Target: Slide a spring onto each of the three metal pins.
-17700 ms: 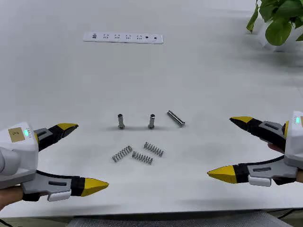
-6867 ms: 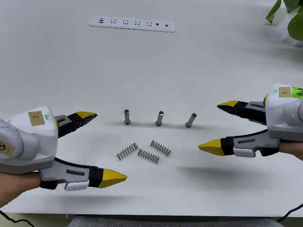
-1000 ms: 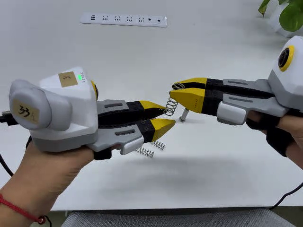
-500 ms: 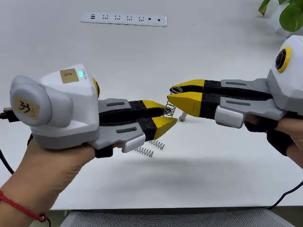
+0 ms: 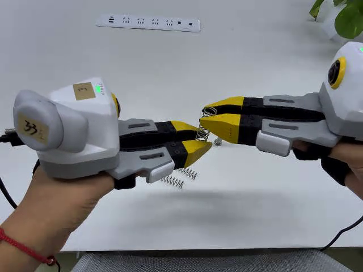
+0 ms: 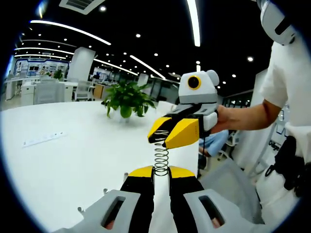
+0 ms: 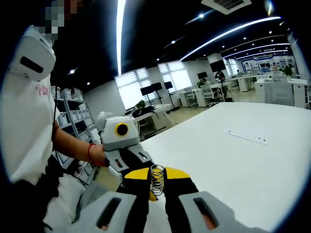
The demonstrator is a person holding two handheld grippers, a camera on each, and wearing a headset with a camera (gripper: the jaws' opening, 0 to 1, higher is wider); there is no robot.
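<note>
Steel spring [image 5: 202, 134] sits mid-frame in the head view, spanning the gap between two yellow-tipped tools held up over the white tabletop [image 5: 255, 68]. Left hand-held gripper [image 5: 199, 139] comes in from the left of frame, jaws nearly closed, pinching the spring's lower end. Right hand-held gripper [image 5: 207, 115] comes in from the right, jaws closed down on the spring's top coil. Left gripper view: the spring rises from its own jaw tips at bottom centre up into the other tool's yellow jaws at centre frame. Right gripper view: the spring's end coil is clamped between its own tips at bottom centre, with the left tool and a person's hand just behind, left of centre. Cannot tell if anything runs inside the coil. On the tabletop, one metal pin [image 5: 218, 141] peeks out just under the right jaws. Two loose springs [image 5: 173, 181] lie below the left jaws, near each other. Power strip [image 5: 148, 22] upper left, plant [image 5: 340, 17] upper right corner.
</note>
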